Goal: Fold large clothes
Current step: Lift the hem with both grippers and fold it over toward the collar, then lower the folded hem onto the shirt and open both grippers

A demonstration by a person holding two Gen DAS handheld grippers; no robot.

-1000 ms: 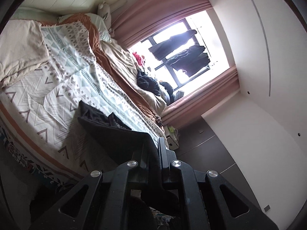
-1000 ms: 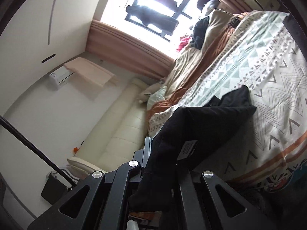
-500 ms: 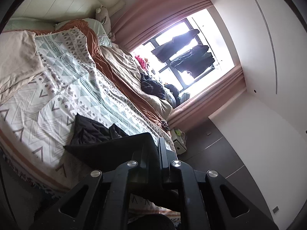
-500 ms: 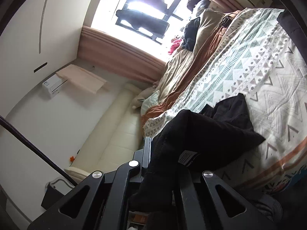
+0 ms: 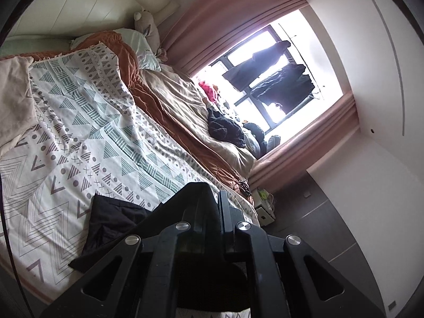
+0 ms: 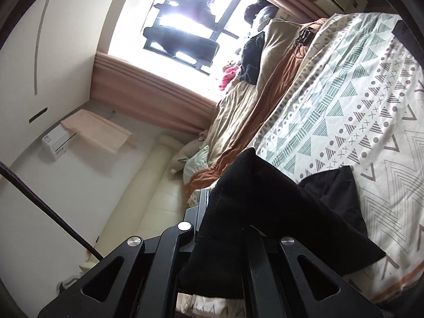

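Both the left gripper [image 5: 216, 198] and right gripper [image 6: 212, 198] are clamping the limp black fabric garment [image 6: 265, 198], draping softly toward four o'clock, gripping best at edges.

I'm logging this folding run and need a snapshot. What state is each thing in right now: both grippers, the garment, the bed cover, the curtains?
Left gripper: shut on the black garment.
Right gripper: shut on the black garment.
Black garment: held up at two spots, the rest draped on the bed.
Patterned blanket: spread over the bed, lightly wrinkled.
Curtains: drawn open.
Dark clothes at the window: hanging.
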